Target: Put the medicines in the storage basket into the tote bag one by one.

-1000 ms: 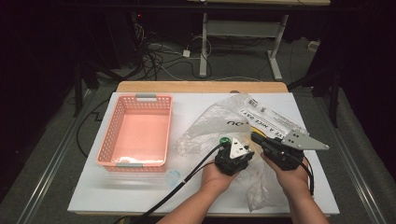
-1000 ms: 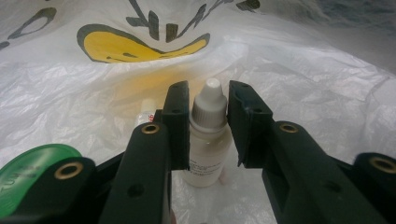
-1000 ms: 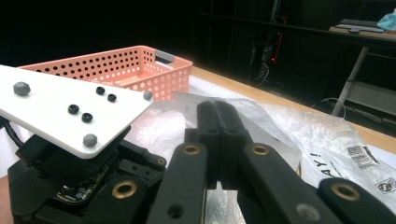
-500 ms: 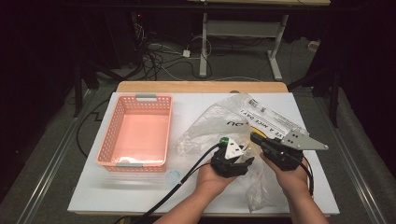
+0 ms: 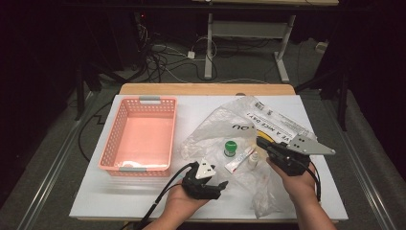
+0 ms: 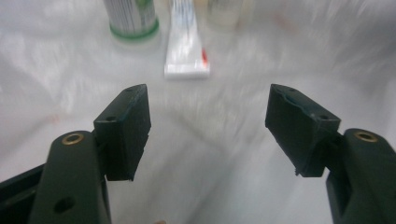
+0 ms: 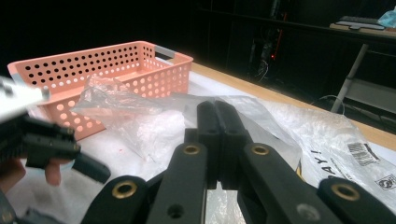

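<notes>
A clear plastic bag [image 5: 215, 124] with black print lies crumpled at the table's middle and right. On its film stand a green-capped bottle [image 5: 231, 147] and a small pale bottle [image 5: 253, 160], with a white and red tube [image 5: 239, 161] lying between them. My left gripper [image 5: 221, 188] is open near the front edge, apart from them. In the left gripper view the bottle [image 6: 131, 18] and tube [image 6: 187, 46] lie beyond the open gripper [image 6: 210, 121]. My right gripper [image 5: 261, 142] is shut, and bag film [image 7: 140, 121] runs up to its closed gripper tip [image 7: 217, 112].
A pink perforated basket [image 5: 136, 168] stands empty at the table's left, with its holed wall [image 7: 116, 65] close behind the bag in the right gripper view. The left gripper [image 7: 70, 154] also appears there at lower left. Cables and a desk frame lie on the floor beyond.
My left gripper has drawn back from beside the right gripper, toward the person and leftward. The bottle and tube now lie uncovered. The right gripper has stayed put.
</notes>
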Demonstrator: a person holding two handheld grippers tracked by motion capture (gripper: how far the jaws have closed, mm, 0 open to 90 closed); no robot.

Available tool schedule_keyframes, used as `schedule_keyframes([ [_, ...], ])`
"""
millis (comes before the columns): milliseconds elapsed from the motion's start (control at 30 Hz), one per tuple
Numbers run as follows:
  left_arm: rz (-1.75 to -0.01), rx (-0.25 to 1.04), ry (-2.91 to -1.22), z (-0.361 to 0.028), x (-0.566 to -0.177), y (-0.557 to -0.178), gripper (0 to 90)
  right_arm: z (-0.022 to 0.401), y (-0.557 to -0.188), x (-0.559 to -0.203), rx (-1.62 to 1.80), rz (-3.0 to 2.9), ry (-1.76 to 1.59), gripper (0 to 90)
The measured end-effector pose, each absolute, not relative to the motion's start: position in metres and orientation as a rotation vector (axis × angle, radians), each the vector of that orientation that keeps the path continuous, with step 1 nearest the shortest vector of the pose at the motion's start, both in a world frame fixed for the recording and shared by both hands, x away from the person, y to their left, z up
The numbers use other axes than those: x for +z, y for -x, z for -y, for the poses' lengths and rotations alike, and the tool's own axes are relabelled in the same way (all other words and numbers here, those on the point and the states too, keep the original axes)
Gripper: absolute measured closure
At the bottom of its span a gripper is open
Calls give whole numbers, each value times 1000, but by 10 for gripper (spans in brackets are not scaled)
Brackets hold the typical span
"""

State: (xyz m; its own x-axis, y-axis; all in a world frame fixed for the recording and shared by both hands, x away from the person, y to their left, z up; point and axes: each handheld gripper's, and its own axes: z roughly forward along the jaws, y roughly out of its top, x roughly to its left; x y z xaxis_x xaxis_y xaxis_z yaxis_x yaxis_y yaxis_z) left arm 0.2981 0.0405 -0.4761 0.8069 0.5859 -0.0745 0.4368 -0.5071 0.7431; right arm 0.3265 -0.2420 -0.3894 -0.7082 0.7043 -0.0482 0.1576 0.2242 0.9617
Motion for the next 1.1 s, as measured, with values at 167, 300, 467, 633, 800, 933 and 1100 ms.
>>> schedule_keyframes([
  [167,-794,244,-2229,-27,-483,-304,225,242,-327,-390,1502,-2023,-801,900],
  [300,-825,217,-2268,-11,-484,-315,195,241,-327,-390,1498,-2026,-800,900],
  [467,-786,242,-2279,-3,-484,-314,285,242,-328,-390,1506,-2018,-806,900],
  [633,-742,230,-2276,-1,-484,-310,532,242,-330,-389,1498,-2015,-807,900],
  [800,-709,254,-2281,1,-484,-306,752,244,-329,-389,1494,-2008,-815,900],
  [933,-738,247,-2269,0,-485,-307,886,247,-326,-390,1487,-2010,-818,900],
  [1100,-744,246,-2254,-2,-485,-307,890,248,-323,-389,1494,-2002,-815,900],
])
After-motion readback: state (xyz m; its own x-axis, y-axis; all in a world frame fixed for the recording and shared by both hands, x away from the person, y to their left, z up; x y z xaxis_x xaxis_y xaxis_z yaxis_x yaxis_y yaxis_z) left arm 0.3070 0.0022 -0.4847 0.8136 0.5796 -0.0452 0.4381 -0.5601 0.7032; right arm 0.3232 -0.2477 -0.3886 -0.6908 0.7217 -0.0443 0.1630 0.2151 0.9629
